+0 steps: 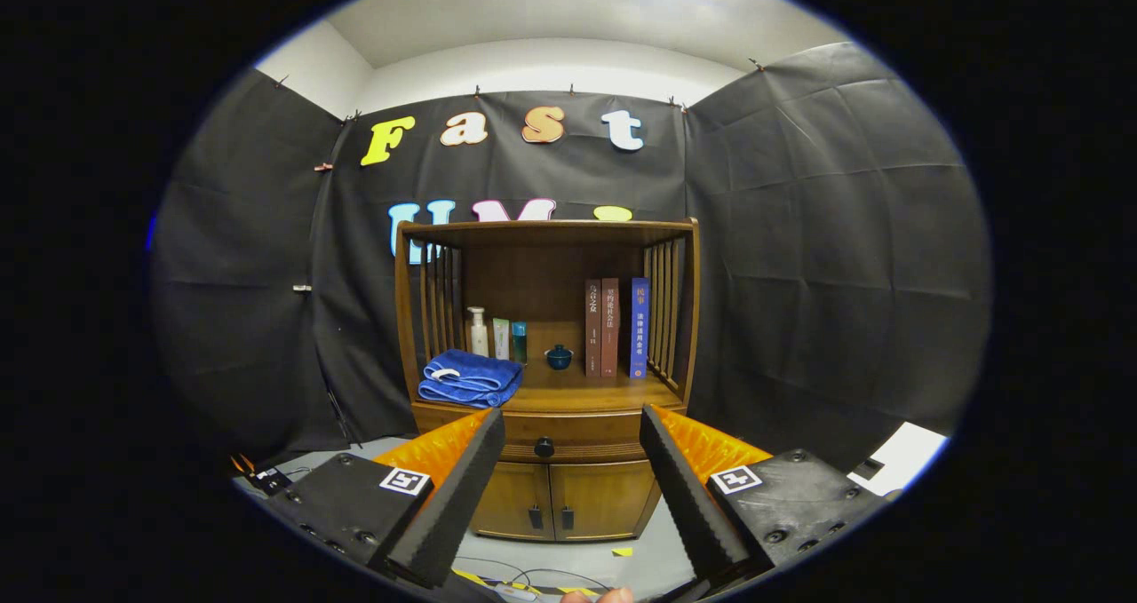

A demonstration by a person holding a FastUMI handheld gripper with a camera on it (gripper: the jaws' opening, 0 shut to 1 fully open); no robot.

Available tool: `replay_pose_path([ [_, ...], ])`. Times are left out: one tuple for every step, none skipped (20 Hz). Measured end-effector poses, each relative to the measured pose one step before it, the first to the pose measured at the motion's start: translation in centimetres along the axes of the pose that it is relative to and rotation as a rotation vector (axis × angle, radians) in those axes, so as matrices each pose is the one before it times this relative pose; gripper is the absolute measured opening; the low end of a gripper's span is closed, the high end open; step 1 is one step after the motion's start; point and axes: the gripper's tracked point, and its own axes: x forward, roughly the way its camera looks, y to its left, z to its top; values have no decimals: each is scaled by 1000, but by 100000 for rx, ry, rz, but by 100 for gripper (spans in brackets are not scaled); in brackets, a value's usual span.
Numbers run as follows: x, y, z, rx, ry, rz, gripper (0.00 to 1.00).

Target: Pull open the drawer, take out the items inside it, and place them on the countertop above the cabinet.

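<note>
While the drawer (568,434) remains fully closed in the wooden cabinet (551,487), the task stands at its first step: the approach to the pull. The gripper (570,461) is spread wide and holds nothing; the drawer front lies beyond the fingertips and apart from them, with its small dark round knob (544,448) visible in the gap between the two fingers. The next move calls for advancing toward the knob, narrowing the fingers onto it and pulling straight outward. The bench (577,397) above the drawer is smooth varnished wood and already carries a folded blue towel (471,378) of soft pile, slim bottles (480,332), a small lidded pot (559,357) and upright hardbound books (616,328). Two plain doors (560,496) sit below the drawer.
</note>
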Motion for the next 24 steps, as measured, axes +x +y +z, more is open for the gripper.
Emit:
replay_pose_path([
  [48,-53,-83,272,289,163,99],
  [66,-52,-101,417,355,39,99],
  [102,-58,-84,411,223,112,99],
  [69,-158,-84,170,136,-69,99],
  [169,-79,-57,86,-28,-66,99],
  [266,-189,-217,69,206,-70,99],
  [391,-88,-257,230,506,-41,99],
  [308,-123,-267,367,671,-8,99],
  [513,-90,-306,375,803,71,99],
  [430,-222,-272,313,734,115,99],
  [666,-21,-231,137,657,115,99],
  [700,23,-307,157,727,169,99],
  [728,-64,-246,324,606,202,99],
  [731,-139,-221,348,553,111,99],
  [1028,-17,-262,363,576,147,99],
  [1028,162,-252,711,316,547,99],
  [1281,60,-415,201,543,147,99],
  [1281,53,-801,-245,962,278,99],
  [1418,75,-814,-717,1105,90,99],
  [1394,167,-744,-851,1290,389,99],
  [1521,311,-865,-585,1352,683,99],
  [1458,338,-851,18,1676,1039,99],
  [1543,273,-928,-58,1804,639,99],
  [1514,395,-972,111,1969,890,99],
])
